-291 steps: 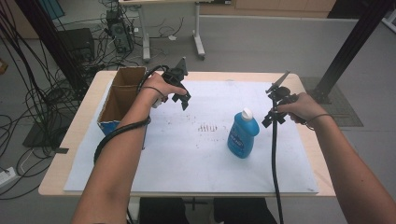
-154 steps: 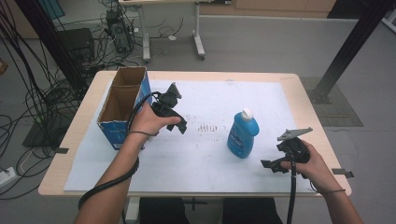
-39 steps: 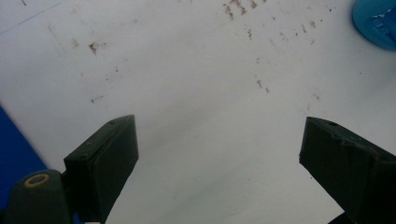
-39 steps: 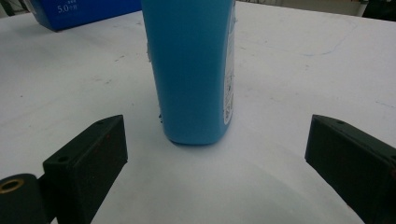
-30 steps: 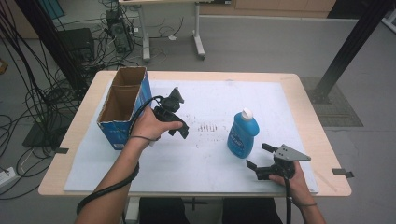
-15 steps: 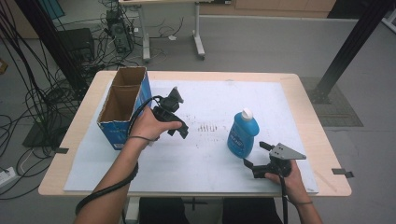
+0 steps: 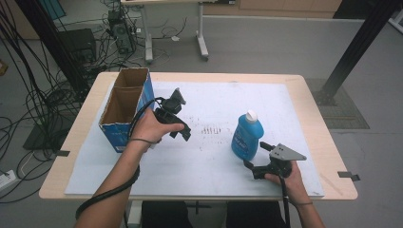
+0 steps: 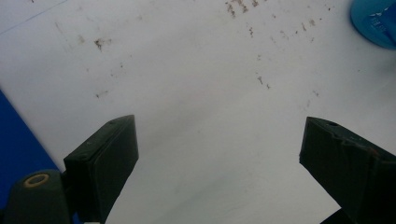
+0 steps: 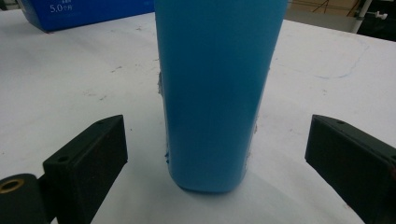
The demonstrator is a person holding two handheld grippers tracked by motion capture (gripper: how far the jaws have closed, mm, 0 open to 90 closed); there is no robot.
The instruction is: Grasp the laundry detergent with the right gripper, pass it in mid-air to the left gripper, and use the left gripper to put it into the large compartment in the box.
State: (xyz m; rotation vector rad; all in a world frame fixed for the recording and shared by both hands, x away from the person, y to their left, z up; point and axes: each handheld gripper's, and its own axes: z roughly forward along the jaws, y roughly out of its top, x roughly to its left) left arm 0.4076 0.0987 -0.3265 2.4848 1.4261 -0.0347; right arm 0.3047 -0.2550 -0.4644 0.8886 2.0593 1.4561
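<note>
Compared with a second ago, the right gripper (image 7: 254, 161) is slid a bit closer in toward the blue bottle (image 7: 247, 136), low over the white sheet (image 7: 199, 161) on the counter (image 7: 309, 90); the left gripper (image 7: 183, 131) is parked where it was, near the cardboard box (image 7: 124, 107).

So the approach is pretty much lined up now. In the right gripper view the bottle (image 9: 217, 93) is seen standing upright, dead centre ahead of the jaws, with a gap left on both sides. The jaws are spread wide and nothing is touched yet, so no grip is made. The bottle's base is framed just past the jaw tips, not quite between them.

In the left gripper view the jaws are also held wide apart with nothing between them, just the stained sheet (image 8: 201, 93) below, a corner of the bottle (image 8: 373, 21) way off ahead and to one side, and a sliver of the blue box (image 8: 18, 144) beside the near jaw.

Judging from this, a short push forward is probably needed before the bottle can be clamped. Since it's tall and narrow, it could be tipped if it's bumped by one jaw first.
</note>
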